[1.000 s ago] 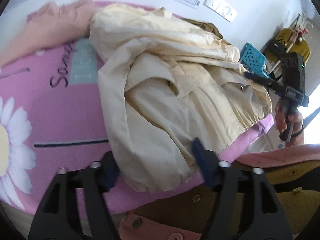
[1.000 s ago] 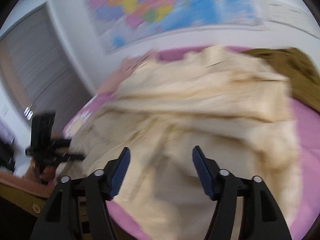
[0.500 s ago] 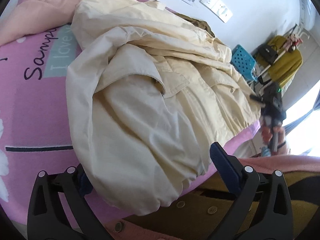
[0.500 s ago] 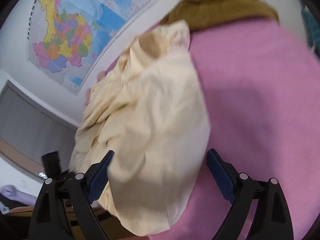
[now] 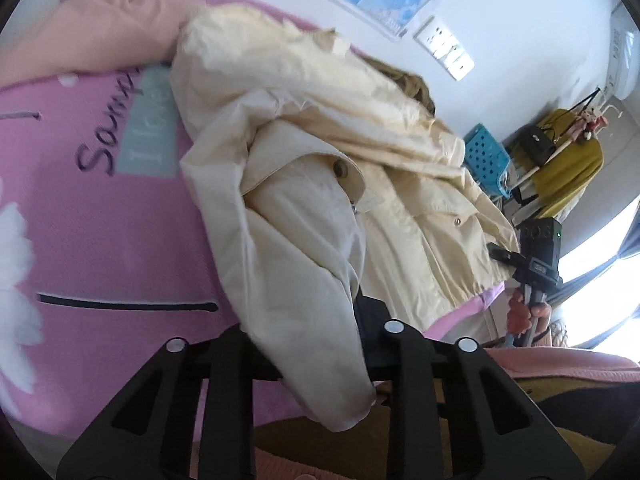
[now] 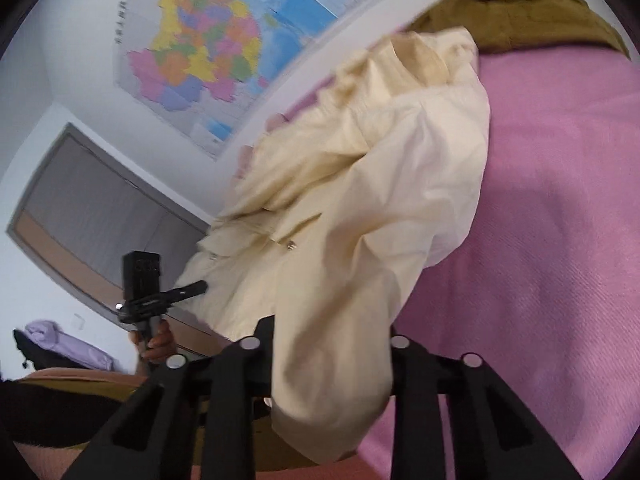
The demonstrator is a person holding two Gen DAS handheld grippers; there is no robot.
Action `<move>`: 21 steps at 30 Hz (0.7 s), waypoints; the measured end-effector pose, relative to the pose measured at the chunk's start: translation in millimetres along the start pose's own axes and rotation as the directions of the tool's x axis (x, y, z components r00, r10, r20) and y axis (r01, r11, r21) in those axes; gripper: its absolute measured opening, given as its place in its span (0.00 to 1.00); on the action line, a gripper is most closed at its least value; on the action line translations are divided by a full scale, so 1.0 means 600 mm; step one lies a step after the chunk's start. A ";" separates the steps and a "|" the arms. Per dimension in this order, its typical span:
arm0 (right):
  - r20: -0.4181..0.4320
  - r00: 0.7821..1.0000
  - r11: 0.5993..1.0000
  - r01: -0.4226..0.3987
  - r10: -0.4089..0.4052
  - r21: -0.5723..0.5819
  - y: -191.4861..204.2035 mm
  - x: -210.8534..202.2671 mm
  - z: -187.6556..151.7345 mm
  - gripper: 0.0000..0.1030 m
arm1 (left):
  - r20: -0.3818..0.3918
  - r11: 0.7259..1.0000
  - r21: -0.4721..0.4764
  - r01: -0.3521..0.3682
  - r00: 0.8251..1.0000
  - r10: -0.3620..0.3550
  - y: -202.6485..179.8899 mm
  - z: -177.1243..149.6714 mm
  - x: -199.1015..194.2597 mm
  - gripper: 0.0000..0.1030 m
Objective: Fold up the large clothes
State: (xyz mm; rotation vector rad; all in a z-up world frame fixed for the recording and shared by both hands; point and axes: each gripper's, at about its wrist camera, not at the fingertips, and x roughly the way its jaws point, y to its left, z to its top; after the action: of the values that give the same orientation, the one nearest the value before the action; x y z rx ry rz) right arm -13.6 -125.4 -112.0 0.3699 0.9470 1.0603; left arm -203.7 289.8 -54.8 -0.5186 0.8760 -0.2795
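Observation:
A crumpled cream jacket [image 5: 400,216] lies on the pink bed cover [image 5: 100,220]. My left gripper [image 5: 308,320] is at the jacket's near end, a sleeve-like fold; its jaws are closing with that cloth between them, and the cloth hides the pads. In the right wrist view the jacket [image 6: 360,160] hangs over my right gripper [image 6: 330,332], whose jaws are closing on the edge of the cloth. Each gripper also shows in the other's view: the right gripper [image 5: 536,256] at the jacket's far hem, the left gripper [image 6: 160,300] in a hand.
A peach garment [image 5: 112,28] and an olive-brown garment [image 6: 520,12] lie at the far side of the bed by the wall. A blue basket [image 5: 486,156] and a rack with a yellow garment [image 5: 568,176] stand beyond the bed. A map [image 6: 224,36] hangs on the wall.
Both pairs of jaws stood wide apart around the jacket's edge and have narrowed onto the cloth. The right gripper came down to the jacket's end; the cloth now drapes over both grippers.

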 end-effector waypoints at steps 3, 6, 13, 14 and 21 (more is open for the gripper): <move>0.022 0.999 0.999 -0.026 0.027 -0.036 0.019 -0.020 -0.001 0.21 | 0.022 1.000 0.007 0.009 1.000 -0.010 0.002 0.004 -0.022 0.22; -0.011 1.000 1.000 -0.015 0.015 0.002 -0.002 -0.015 -0.005 0.32 | -0.002 1.000 -0.005 0.021 1.000 -0.021 0.018 0.000 -0.015 0.32; -0.058 0.998 0.998 -0.010 0.014 0.066 -0.029 0.005 -0.025 0.80 | -0.053 1.000 -0.014 -0.006 0.999 0.005 0.030 -0.009 0.013 0.52; -0.059 0.998 0.998 -0.004 0.008 0.056 -0.024 0.010 -0.023 0.81 | -0.061 1.000 -0.008 -0.021 0.998 0.020 0.030 -0.011 0.018 0.55; -0.073 0.997 0.999 0.034 -0.032 0.031 -0.003 0.044 -0.012 0.60 | -0.087 0.992 0.055 -0.110 0.990 0.114 0.002 -0.014 0.048 0.66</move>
State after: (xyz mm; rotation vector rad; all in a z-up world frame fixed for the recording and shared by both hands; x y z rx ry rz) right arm -13.9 -105.0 -129.8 0.3434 1.0327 1.0349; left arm -192.7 275.2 -78.8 -0.4116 0.9803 -0.2229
